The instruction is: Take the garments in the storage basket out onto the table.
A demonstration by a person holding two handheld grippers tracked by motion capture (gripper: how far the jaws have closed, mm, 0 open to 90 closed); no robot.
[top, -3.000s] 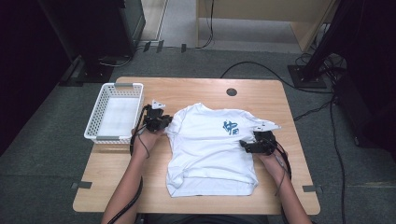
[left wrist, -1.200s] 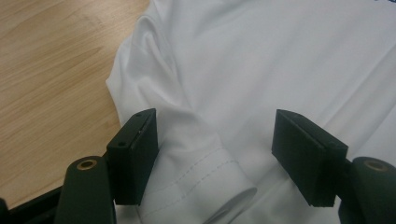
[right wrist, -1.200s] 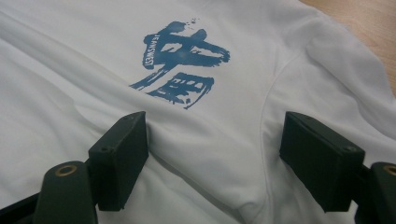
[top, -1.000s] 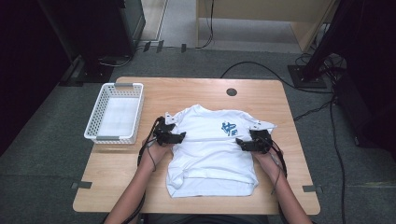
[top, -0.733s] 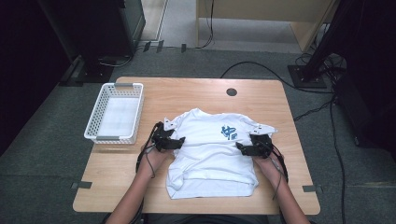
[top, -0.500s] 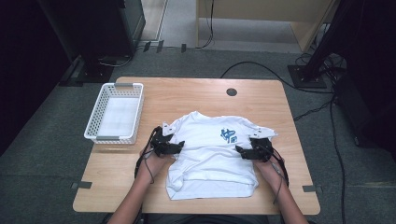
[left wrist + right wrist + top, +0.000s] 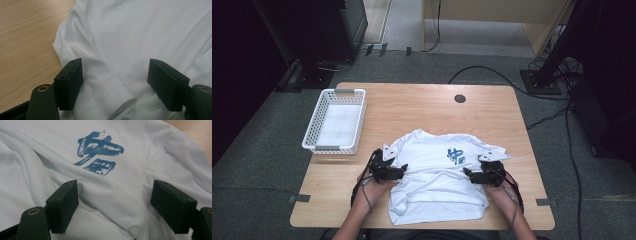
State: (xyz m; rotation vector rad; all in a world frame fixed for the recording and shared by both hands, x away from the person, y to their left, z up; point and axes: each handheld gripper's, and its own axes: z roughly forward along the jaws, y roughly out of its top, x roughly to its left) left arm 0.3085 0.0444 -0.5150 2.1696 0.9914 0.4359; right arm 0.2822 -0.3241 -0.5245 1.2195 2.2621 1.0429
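A white T-shirt (image 7: 437, 192) with a blue logo (image 7: 456, 156) lies flat on the wooden table (image 7: 422, 107), its hem toward the near edge. My left gripper (image 7: 402, 170) sits at the shirt's left side, jaws pointing inward. In the left gripper view it (image 7: 115, 80) stands wide apart over a rolled sleeve hem (image 7: 110, 95). My right gripper (image 7: 467, 173) rests at the shirt's right side. Its jaws (image 7: 115, 202) straddle a fold of cloth just below the logo (image 7: 98, 152). Neither pair of pads visibly pinches the fabric.
A white mesh basket (image 7: 332, 148) stands at the table's left. A dark round cable hole (image 7: 460, 98) is near the far edge. Bare wood lies beyond the shirt. Cables and dark stands sit on the floor behind.
Both hands have drawn back toward the near edge, and the whole shirt has slid toward the person with them. The jaws look equally wide.
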